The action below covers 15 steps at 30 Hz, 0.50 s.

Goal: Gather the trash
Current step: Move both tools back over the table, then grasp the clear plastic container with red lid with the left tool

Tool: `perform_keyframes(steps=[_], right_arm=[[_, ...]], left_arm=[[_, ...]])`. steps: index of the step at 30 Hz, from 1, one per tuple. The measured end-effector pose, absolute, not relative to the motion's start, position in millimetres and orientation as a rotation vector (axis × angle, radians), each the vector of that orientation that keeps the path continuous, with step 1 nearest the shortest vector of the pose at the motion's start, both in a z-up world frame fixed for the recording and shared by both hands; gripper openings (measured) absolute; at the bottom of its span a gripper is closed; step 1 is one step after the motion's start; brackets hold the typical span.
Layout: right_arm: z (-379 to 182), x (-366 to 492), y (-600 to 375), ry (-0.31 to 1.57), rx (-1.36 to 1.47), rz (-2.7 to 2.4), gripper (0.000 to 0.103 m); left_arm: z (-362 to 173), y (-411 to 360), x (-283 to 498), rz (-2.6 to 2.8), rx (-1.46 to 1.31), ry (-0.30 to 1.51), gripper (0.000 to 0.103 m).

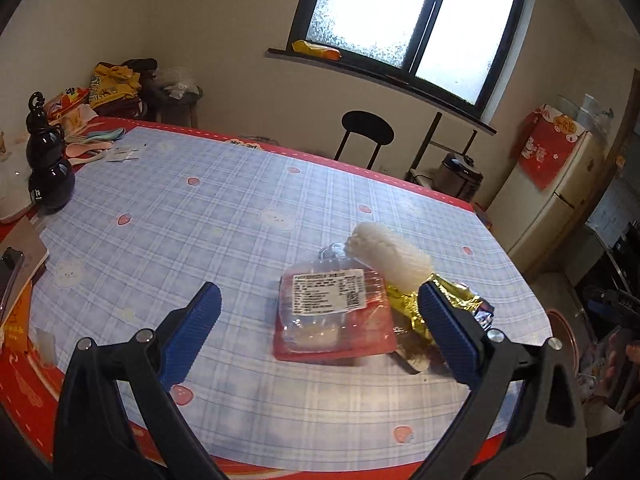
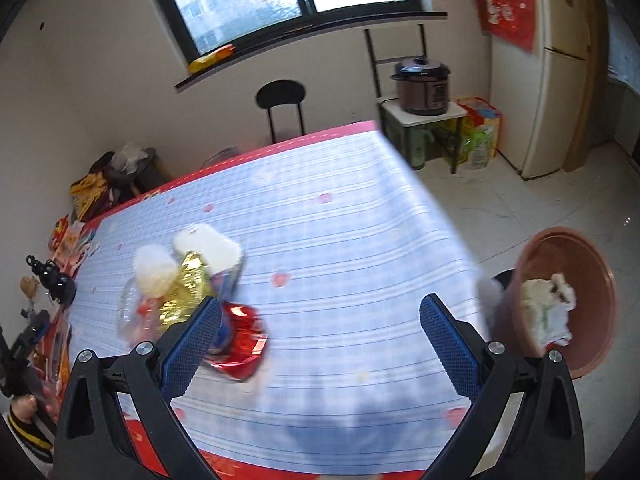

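Here, in the left wrist view, the left gripper [image 1: 320,312] is seen spread wide above the checked tablecloth [image 1: 200,216], with nothing held between its blue pads [image 1: 192,336]. A clear plastic tray [image 1: 332,316] with a printed white label lies in the lower centre of the frame, between the pads and nearer the right one. A white foam sleeve [image 1: 388,256] rests at its upper right corner, and a crumpled gold foil wrapper [image 1: 408,304] is partly hidden behind the right pad. A dark gourd-shaped bottle [image 1: 48,160] stands at the left edge, and a black chair [image 1: 366,130] is seen past the table's far side, under the window [image 1: 408,12].

In the right wrist view, which is blurred, the right gripper [image 2: 320,312] is likewise seen wide apart and empty. The same heap of trash appears left of centre: the foam sleeve [image 2: 154,268], the gold foil wrapper [image 2: 186,288] and the clear plastic tray [image 2: 132,312]. Two things are shown here only: a red wrapper [image 2: 240,340] just beside the left pad, and a white packet [image 2: 212,248] at the top of the heap. Also shown only here is a reddish-brown basin [image 2: 600,320] at the right edge, below table level, with crumpled white paper [image 2: 548,308] inside it. A pressure cooker [image 2: 422,86] on a small stand and a fridge [image 2: 556,76] are shown clearly in the upper right.
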State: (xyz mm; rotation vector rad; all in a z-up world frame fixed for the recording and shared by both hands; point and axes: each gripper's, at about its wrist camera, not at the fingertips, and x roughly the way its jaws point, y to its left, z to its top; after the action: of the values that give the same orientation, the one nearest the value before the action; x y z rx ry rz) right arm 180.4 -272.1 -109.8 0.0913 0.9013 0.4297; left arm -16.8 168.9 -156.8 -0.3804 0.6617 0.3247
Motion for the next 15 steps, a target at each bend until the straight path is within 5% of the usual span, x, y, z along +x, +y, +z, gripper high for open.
perform_keyframes(steps=[15], right_arm=[[-135, 134, -147, 0.965, 0.042, 0.461, 0.098]], left_arm=[[-240, 138, 19, 0.119, 0.069, 0.822, 0.097]])
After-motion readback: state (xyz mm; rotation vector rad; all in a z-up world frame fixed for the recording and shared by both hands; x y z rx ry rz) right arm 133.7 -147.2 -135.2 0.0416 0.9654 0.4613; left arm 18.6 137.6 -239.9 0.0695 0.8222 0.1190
